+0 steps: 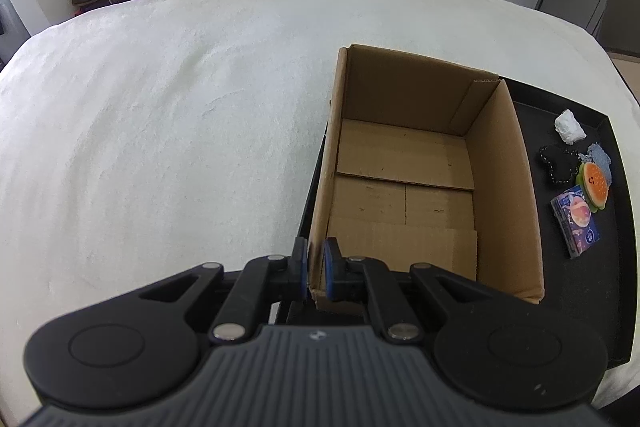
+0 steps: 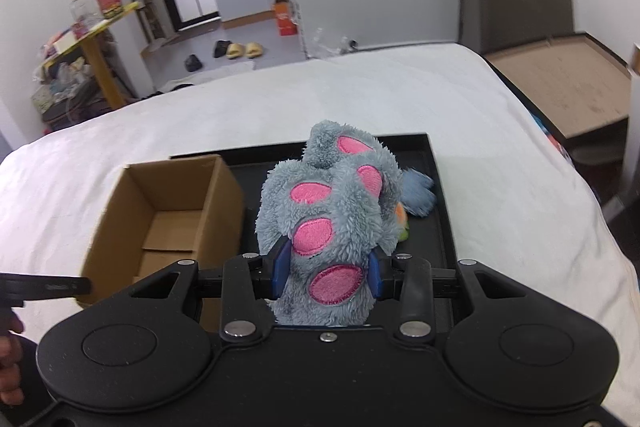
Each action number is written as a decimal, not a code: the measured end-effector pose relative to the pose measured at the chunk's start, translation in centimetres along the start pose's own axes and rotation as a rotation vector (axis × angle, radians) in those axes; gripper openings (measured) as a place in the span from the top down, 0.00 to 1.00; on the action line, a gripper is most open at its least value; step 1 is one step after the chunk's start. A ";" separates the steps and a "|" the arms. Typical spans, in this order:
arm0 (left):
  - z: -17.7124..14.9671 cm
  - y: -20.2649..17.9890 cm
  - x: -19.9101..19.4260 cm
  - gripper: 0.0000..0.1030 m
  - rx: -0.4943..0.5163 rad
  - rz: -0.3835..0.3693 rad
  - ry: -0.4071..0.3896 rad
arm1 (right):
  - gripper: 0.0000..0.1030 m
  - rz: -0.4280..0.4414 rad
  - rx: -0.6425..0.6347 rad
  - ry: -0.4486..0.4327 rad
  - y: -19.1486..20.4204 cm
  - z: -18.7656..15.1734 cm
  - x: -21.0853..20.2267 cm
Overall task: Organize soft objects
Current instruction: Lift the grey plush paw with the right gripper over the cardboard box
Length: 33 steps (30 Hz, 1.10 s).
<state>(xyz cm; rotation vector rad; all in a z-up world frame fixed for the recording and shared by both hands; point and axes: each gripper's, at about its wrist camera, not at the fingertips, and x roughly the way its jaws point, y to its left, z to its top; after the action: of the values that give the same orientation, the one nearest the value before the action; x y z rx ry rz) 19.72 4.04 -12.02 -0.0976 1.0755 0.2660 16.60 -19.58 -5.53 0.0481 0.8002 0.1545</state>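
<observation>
Two claws are at work over a white bed. On the left, the left claw point(image 1: 316, 273) is shut tight on the near left wall of the cardboard box point(image 1: 424, 163), with one blue pad on each side of the wall. Only the left view looks down into the box, and only brown flaps show on its floor. The box sits on a black tray point(image 1: 612, 267). To the right of the box, on the tray, lie small soft things that only this view shows clearly: a white crumpled wad point(image 1: 569, 126) at the far end, then a black star-shaped pouch point(image 1: 558, 163), a burger toy point(image 1: 595, 182) and a little blue packet point(image 1: 576, 221) nearest.

Over in the right view, the right claw point(image 2: 327, 269) squeezes a fluffy grey toy with pink spots point(image 2: 332, 211) between its blue pads. The toy hangs above the tray point(image 2: 444, 227), to the right of the box point(image 2: 160, 211). It hides most of the small things, and only a bit of orange and green peeks out beside it. At the far left edge, part of the other claw and a person's hand point(image 2: 10, 351) show.
</observation>
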 end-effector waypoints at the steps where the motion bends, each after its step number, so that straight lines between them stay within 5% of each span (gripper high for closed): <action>1: 0.0 0.0 0.0 0.93 -0.002 -0.002 -0.004 | 0.64 0.010 -0.010 -0.005 0.3 0.2 -0.1; 12: -0.3 0.9 -0.1 0.95 -0.034 -0.020 -0.019 | 0.64 0.119 -0.125 -0.009 4.2 1.7 0.0; 33: 0.2 2.0 1.3 0.93 -0.098 -0.068 0.006 | 0.63 0.272 -0.449 0.120 13.5 2.8 4.1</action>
<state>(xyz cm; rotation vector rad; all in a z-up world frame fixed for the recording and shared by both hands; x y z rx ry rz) 19.95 6.20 -12.95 -0.2221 1.0627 0.2572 19.80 -5.58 -5.15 -0.2802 0.8611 0.5951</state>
